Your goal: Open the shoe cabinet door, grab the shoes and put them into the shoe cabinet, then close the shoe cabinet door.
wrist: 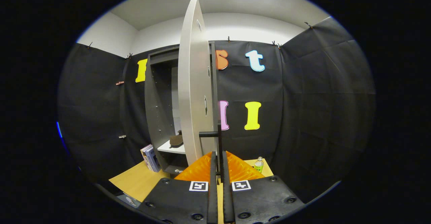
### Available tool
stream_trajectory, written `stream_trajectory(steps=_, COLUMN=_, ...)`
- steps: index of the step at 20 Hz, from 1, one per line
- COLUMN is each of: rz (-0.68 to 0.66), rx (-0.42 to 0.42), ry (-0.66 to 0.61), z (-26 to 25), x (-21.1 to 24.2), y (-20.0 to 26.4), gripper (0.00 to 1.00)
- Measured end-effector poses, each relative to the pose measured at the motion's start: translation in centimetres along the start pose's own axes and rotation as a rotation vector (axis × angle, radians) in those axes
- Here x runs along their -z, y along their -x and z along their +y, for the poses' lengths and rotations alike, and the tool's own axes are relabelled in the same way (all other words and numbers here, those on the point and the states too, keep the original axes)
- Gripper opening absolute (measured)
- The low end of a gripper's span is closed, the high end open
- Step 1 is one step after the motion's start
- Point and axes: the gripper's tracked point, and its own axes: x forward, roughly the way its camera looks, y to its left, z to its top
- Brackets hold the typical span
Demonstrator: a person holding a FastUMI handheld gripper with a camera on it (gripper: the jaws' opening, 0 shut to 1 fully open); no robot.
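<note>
Claw (218, 165) clenched on the rigid door's (192, 92) thin black handle (219, 143) at lower centre; the door should swing lightly.

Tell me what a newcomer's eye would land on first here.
The pale cabinet door, swung open edge-on, rises straight ahead of the gripper, whose fingers are closed on the door's dark handle. Beyond the door, a brown shoe sits on a white shelf inside the dark cabinet. A small bottle stands on the wooden table, right of the fingers.
</note>
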Motion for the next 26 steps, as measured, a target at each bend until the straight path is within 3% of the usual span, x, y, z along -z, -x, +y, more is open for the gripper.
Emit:
stream_trajectory(steps=5, rz=-0.088, rx=-0.020, ry=0.020, z=1.5, x=-2.7, y=2.7, gripper=0.11)
stream_trajectory(steps=10, rz=-0.038, rx=-0.136, ry=-0.003, z=6.9, x=-1.0, y=2.2, gripper=0.11)
stream_trajectory(steps=15, rz=0.081, rx=-0.259, ry=0.001, z=14.0, x=4.1, y=-0.4, gripper=0.11)
stream_trajectory(steps=23, rz=0.298, rx=-0.222, ry=0.004, z=21.6, x=15.6, y=-7.3, gripper=0.10)
stream_trajectory(steps=25, rz=0.376, rx=-0.177, ry=0.001, z=22.9, x=19.7, y=-9.5, gripper=0.39)
stream_trajectory(steps=26, rz=0.419, rx=-0.158, ry=-0.013, z=23.6, x=21.7, y=-10.4, gripper=0.38)
